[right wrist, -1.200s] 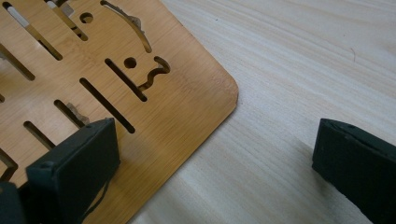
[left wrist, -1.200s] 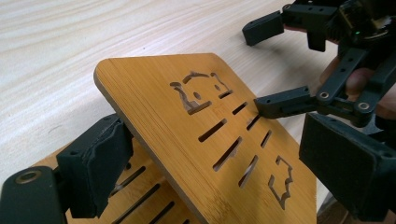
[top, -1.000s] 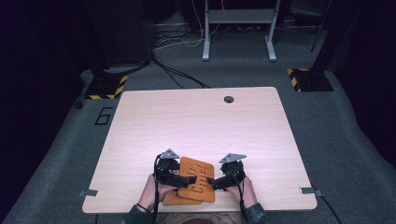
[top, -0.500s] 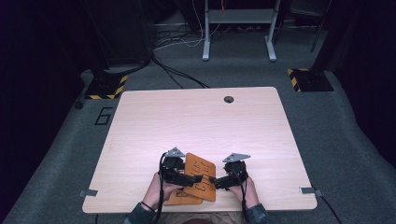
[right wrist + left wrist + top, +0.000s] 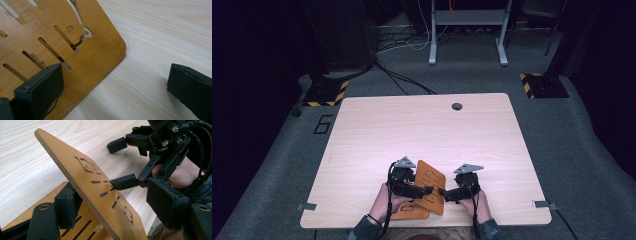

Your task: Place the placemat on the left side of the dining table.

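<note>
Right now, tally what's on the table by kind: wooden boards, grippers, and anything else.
Slotted wooden boards: 2, a tilted board and a flat board under it
Black grippers: 2, left gripper and right gripper
Other: 0
Total: 4

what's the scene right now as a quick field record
table: pale wood table, small round hole near far edge
upper panel: slotted bamboo panel, tilted up between the left claw's jaws
lower panel: second panel flat underneath
left claw: jaws have just been closing, whether the pads press yet is unclear
right claw: right claw open, one jaw over the tilted panel, the other over bare table
</note>
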Action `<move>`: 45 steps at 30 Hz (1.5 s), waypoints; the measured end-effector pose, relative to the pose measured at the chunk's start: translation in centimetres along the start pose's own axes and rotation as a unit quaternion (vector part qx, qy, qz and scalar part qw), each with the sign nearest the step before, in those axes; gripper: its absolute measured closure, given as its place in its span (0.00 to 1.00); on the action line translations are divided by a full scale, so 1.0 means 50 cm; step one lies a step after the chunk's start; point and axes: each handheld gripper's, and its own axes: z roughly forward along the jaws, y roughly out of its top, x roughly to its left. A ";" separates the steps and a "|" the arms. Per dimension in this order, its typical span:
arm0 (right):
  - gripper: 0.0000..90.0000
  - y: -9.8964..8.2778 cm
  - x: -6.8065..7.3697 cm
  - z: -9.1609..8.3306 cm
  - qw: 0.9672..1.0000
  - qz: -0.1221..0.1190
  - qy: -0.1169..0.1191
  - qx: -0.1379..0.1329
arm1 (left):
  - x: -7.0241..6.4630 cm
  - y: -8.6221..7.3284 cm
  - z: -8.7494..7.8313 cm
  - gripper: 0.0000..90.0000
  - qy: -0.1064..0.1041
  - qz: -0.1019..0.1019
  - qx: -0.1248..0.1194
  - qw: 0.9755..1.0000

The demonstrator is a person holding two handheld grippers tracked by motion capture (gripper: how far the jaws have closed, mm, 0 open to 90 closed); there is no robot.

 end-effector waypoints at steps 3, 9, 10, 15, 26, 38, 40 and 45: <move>0.00 0.000 -0.002 -0.001 1.000 0.002 0.001 -0.002 | -0.003 0.005 0.004 0.35 -0.002 0.002 -0.001 1.000; 0.06 -0.001 0.018 0.007 0.995 -0.045 -0.082 0.020 | -0.006 0.021 0.014 0.49 -0.003 0.010 0.000 1.000; 0.06 -0.001 0.017 0.006 0.996 -0.037 -0.076 0.018 | -0.006 0.024 0.016 0.50 -0.002 0.010 0.001 1.000; 0.06 -0.003 0.007 -0.001 0.997 -0.014 -0.070 0.008 | -0.004 0.039 0.028 0.59 0.007 0.014 0.009 1.000; 0.07 -0.012 -0.005 -0.013 0.996 0.006 -0.090 -0.008 | 0.006 0.070 0.051 0.79 0.022 0.015 0.021 0.999; 0.08 -0.044 -0.046 -0.062 0.988 0.035 -0.142 -0.056 | 0.001 0.117 0.084 0.94 -0.016 0.012 0.022 1.000; 0.08 -0.049 -0.053 -0.069 0.986 0.034 -0.151 -0.061 | -0.003 0.123 0.089 0.95 -0.017 0.020 0.024 0.999; 0.08 -0.060 -0.076 -0.084 0.983 0.023 -0.174 -0.058 | -0.011 0.137 0.097 0.95 -0.028 0.026 0.026 0.999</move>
